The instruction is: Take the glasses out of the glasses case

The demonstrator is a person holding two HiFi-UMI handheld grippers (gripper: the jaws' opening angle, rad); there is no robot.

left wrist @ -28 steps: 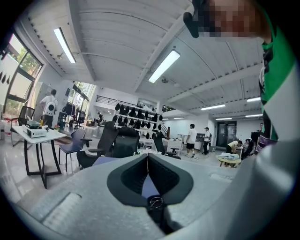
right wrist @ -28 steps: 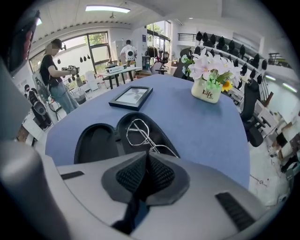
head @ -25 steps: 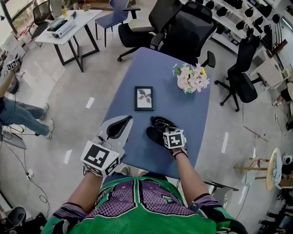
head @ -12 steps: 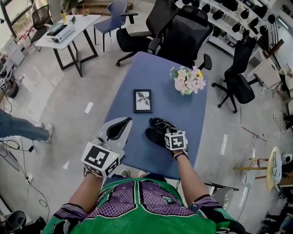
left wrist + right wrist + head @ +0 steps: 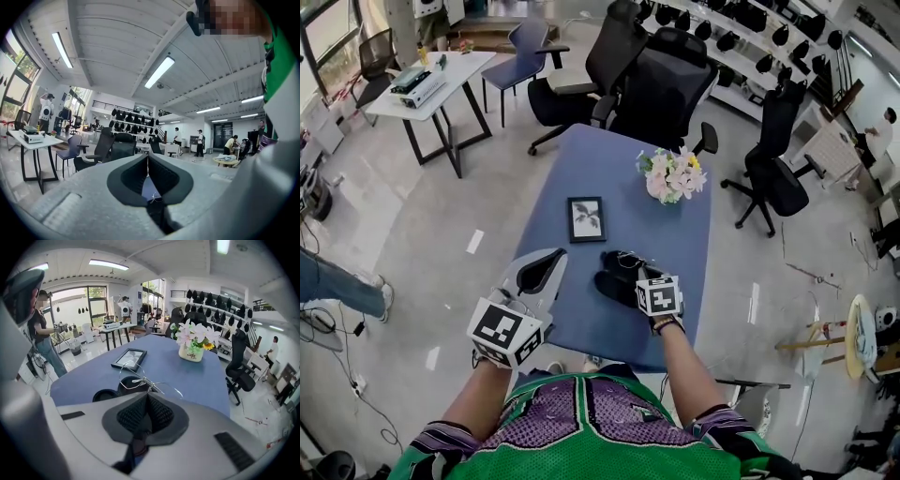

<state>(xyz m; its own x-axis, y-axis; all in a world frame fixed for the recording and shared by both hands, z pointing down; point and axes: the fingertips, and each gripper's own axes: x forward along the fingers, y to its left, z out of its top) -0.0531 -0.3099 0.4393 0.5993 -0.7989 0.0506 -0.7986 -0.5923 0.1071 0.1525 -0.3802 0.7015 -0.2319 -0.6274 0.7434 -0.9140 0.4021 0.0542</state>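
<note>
Grippers unmoved: right gripper [image 5: 147, 393] jaws pinch glasses [image 5: 137, 379], case [image 5: 106, 394] just beneath on blue table [image 5: 197, 376]; left gripper [image 5: 147, 157] closed, empty; office chairs [image 5: 675, 75] beyond.

I can read no clear text here. The white flower pot [image 5: 191, 354] has small dark letters, too blurred for me. My left tongs [image 5: 147, 157] and right tongs [image 5: 147, 394] carry only square markers.

Blue table [image 5: 614, 169]: framed picture [image 5: 586, 218] lies flat near the middle. Potted flowers [image 5: 671, 175] stand toward the far right edge, well apart from it. Black office chairs [image 5: 661, 75] crowd the far end. White table [image 5: 441, 80] far left, blue chair [image 5: 525, 47] beside it.
</note>
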